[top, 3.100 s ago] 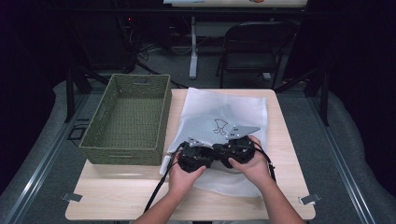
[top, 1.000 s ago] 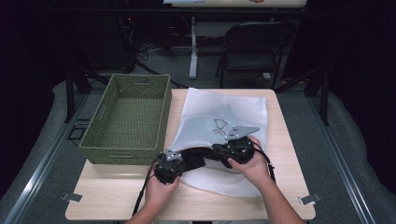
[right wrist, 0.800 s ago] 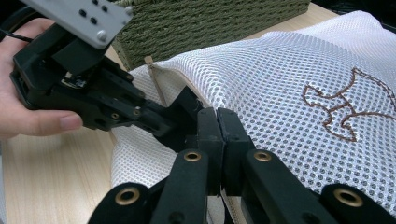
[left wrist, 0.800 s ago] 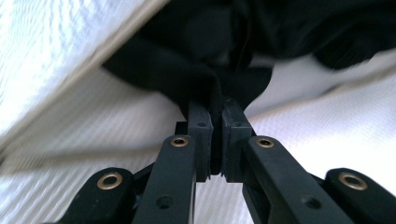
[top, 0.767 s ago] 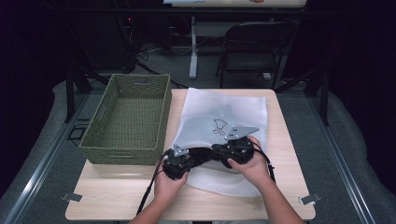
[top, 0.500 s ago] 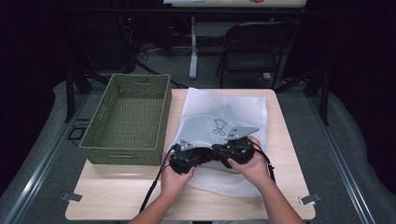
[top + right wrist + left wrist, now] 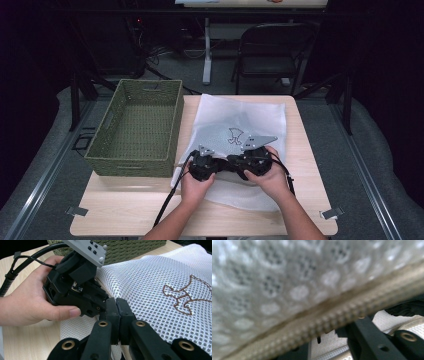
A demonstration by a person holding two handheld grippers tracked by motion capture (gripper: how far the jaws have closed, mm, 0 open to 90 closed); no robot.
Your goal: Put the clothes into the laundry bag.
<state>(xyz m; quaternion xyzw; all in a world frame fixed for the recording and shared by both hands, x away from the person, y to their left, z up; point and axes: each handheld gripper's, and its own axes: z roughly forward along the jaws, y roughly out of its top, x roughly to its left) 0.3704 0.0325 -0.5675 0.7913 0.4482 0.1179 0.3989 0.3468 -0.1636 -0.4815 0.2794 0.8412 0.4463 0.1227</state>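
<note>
One white mesh bag (image 7: 240, 135) lay at the table's (image 7: 310, 170) centre, its zipper edge (image 7: 332, 315) toward six o'clock. The right claw (image 7: 117, 305) stayed clamped together on that edge. The left claw (image 7: 202, 167), having slid back in from nine o'clock beside it, had just been opening slightly, likely regrasping to work the zipper. A green basket (image 7: 137, 125) stood at nine o'clock.

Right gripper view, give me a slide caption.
Right gripper pinches white mesh bag; left gripper close alongside.
</note>
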